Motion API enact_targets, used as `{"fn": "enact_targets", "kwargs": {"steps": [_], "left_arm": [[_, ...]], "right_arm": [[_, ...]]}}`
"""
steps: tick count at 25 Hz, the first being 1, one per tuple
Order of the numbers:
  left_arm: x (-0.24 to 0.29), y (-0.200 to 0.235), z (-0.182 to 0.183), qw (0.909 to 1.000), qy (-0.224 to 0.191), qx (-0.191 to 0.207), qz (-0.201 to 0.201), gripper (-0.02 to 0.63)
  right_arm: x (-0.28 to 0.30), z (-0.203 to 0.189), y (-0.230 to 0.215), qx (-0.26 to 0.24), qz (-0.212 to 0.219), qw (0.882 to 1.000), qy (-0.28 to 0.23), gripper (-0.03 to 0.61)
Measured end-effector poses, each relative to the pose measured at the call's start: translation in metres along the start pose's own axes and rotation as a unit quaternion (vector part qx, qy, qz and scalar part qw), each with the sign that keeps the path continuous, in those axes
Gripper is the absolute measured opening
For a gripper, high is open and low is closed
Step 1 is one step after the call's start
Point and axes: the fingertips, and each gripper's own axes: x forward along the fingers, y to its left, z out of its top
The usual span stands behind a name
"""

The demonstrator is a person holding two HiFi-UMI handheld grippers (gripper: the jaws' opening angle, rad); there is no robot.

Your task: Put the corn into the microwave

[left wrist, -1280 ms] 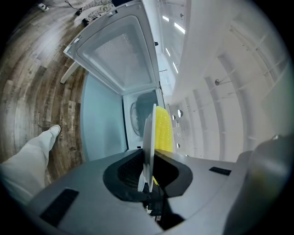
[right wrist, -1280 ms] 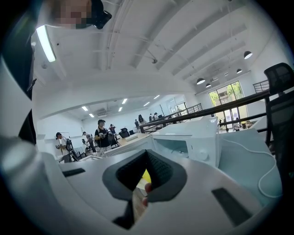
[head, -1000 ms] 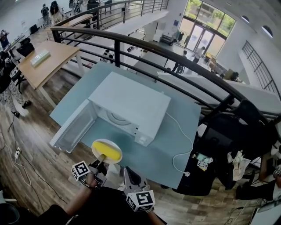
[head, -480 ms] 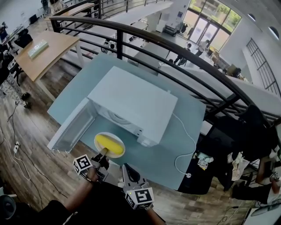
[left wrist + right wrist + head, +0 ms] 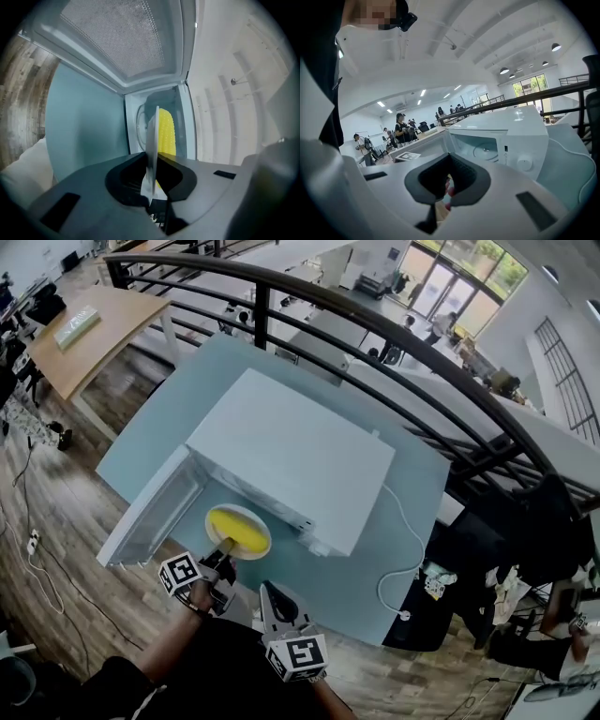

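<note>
Yellow corn cob (image 5: 233, 525), kernelled, one item, lying loose on a white round plate (image 5: 261, 542). My left hand-held gripper (image 5: 223, 557) pinches the plate at its near rim, jaws clamped on the thin edge.

Position: just ahead of the gripper's tips, at the mouth of the white box-shaped microwave oven (image 5: 300, 460). The oven's door (image 5: 155, 512) stands open to the gripper's left, and a pale blue-green bench (image 5: 384, 559) carries the oven.

Handling, by my estimate:
- Cob: firm, rounded and unsecured, so likely to roll if the plate tilts.
- Plate: stiff, smooth and breakable. A rim hold leaves the whole load hanging forward of the jaws.
- Best hold: deep on the rim, with the plate kept level.

My right hand-held gripper (image 5: 274, 604) has its jaws pressed together on nothing. It sits beside and slightly behind the left one, close to my body.
</note>
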Motion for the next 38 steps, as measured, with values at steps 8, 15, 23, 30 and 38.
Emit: {"fn": "enact_targets", "kwargs": {"steps": [8, 15, 23, 30, 38], "left_arm": [[0.034, 0.005, 0.021, 1.0000, 0.005, 0.000, 0.006, 0.034], [0.061, 0.011, 0.033, 0.9999, 0.007, -0.006, 0.011, 0.034], [0.091, 0.013, 0.045, 0.9996, 0.000, -0.026, 0.014, 0.035], [0.106, 0.017, 0.051, 0.9993, 0.000, -0.030, 0.023, 0.035], [0.117, 0.028, 0.052, 0.9984, -0.002, -0.041, 0.039, 0.035]], "right_arm": [[0.024, 0.001, -0.011, 0.010, -0.004, 1.000, 0.010, 0.009], [0.045, 0.004, -0.014, 0.018, -0.001, 1.000, 0.016, 0.009], [0.062, 0.001, -0.014, 0.025, 0.007, 0.999, 0.026, 0.009], [0.065, 0.000, -0.026, 0.037, -0.008, 0.999, 0.027, 0.009], [0.068, -0.002, -0.033, 0.044, -0.013, 0.999, 0.028, 0.009]]}}
